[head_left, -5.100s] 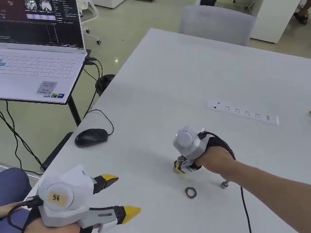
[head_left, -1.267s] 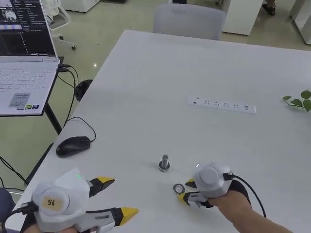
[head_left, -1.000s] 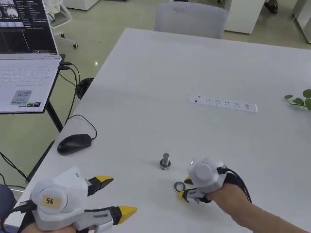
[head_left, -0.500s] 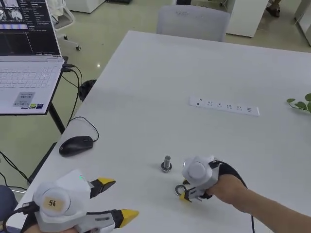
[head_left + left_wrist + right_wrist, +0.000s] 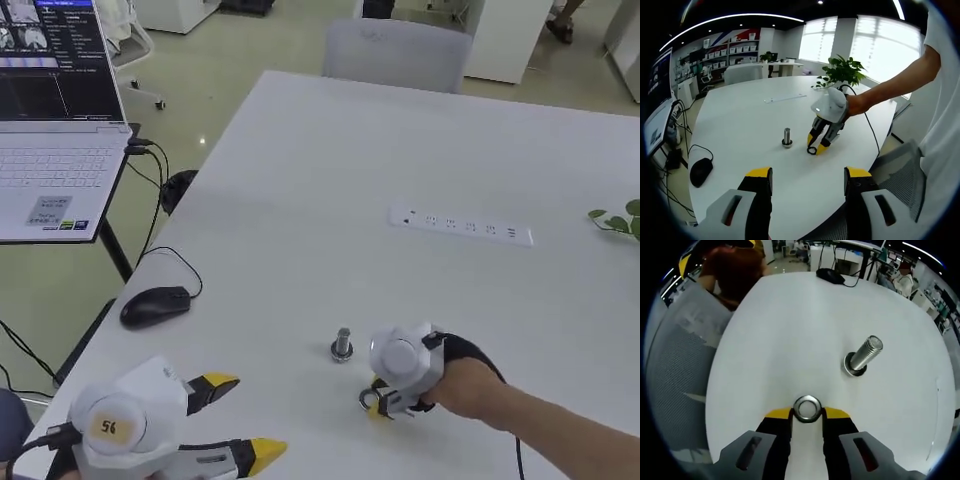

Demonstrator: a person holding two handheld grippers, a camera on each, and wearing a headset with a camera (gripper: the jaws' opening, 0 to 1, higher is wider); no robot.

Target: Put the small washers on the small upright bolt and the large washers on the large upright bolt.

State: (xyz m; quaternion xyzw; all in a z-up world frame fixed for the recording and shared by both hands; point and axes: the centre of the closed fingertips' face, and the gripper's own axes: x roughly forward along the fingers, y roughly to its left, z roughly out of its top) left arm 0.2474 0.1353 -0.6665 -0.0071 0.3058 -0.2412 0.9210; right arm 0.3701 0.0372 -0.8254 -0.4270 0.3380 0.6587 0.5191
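An upright steel bolt (image 5: 342, 345) stands on the white table (image 5: 330, 180) with a washer round its foot (image 5: 855, 371). Just to its right, my right gripper (image 5: 373, 401) points down at the table. It is shut on a steel washer (image 5: 807, 408), which sits flat between the yellow tips. From the left gripper view the same washer (image 5: 811, 150) hangs at the tips of the right gripper (image 5: 819, 145), beside the bolt (image 5: 787, 137). My left gripper (image 5: 251, 417) is open near the table's front left corner and holds nothing; its jaws are spread wide (image 5: 809, 173).
A white power strip (image 5: 460, 225) lies across the table's far middle. A black mouse (image 5: 155, 305) sits at the left edge, with a laptop (image 5: 55, 150) on a stand beyond it. A plant (image 5: 620, 218) shows at the right edge, and a grey chair (image 5: 400, 55) at the far side.
My right gripper slid left to the loose washer beside the bolt and shut on it. The left gripper has stayed put and open.
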